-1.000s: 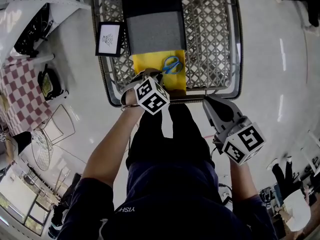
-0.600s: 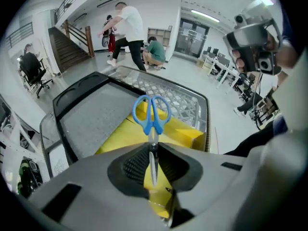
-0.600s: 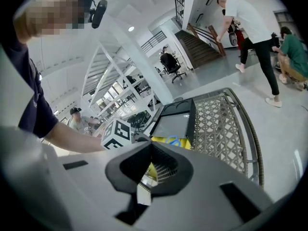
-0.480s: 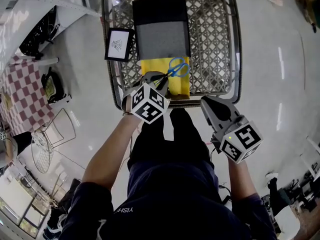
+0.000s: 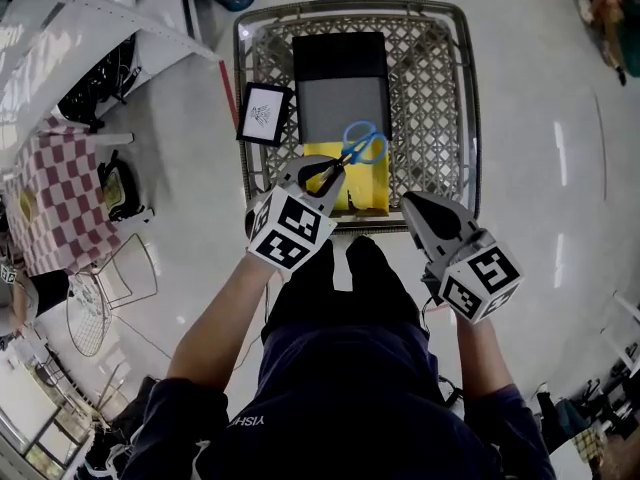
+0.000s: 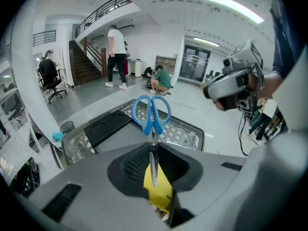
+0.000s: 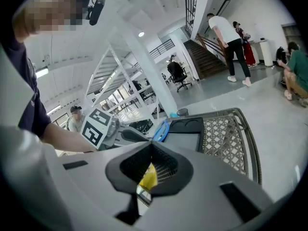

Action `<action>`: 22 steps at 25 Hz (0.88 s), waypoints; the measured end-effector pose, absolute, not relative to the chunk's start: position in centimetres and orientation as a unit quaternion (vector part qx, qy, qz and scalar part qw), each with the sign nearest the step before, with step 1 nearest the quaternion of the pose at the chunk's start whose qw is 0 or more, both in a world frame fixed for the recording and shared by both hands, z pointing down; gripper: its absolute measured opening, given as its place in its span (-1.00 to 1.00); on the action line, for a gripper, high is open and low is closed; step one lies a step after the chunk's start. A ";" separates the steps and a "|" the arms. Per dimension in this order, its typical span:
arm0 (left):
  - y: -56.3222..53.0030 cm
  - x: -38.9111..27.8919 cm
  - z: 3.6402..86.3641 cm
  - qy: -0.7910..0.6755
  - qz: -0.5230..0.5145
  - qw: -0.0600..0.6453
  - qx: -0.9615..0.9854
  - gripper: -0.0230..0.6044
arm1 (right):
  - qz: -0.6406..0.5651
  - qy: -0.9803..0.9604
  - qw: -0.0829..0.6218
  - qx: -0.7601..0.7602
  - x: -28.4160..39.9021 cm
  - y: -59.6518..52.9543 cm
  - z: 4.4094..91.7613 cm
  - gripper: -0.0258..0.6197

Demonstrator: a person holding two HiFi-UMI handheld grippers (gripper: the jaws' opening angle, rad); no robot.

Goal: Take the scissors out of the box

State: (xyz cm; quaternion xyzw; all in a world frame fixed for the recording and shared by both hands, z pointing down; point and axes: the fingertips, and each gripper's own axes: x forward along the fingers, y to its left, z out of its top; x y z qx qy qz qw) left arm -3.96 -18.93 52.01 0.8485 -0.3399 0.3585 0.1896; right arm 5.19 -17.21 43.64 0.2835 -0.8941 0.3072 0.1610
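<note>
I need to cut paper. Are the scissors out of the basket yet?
Almost. Done: the left claw grips the scissors by their blades. In hand: they hang above the yellow sheet, over the basket. Left: carrying them past the rim. The right claw is empty.

My left claw (image 5: 335,173) is grey with black pads, its cube white with black square markers. The metal scissors (image 5: 360,144) have blue handles. The flat box (image 5: 370,190) is yellow, the wire lattice basket (image 5: 440,98) grey, the checked cloth (image 5: 45,198) red-and-white.
</note>
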 end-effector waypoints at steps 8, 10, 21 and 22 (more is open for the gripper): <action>-19.6 -5.5 44.9 -0.364 0.299 0.160 0.868 -0.69 | 0.274 -0.907 0.144 0.287 3.2 -18.1 40.1 -0.87; -19.5 -6.0 43.5 -0.368 0.289 0.152 0.871 -0.69 | 0.267 -0.909 0.142 0.288 2.7 -18.2 39.3 -0.87; -18.2 -8.6 37.8 -0.386 0.221 0.130 0.886 -0.69 | 0.226 -0.919 0.132 0.295 0.6 -18.0 35.3 -0.87; -18.1 -8.8 37.4 -0.387 0.215 0.127 0.888 -0.69 | 0.223 -0.919 0.130 0.296 0.5 -17.9 35.0 -0.87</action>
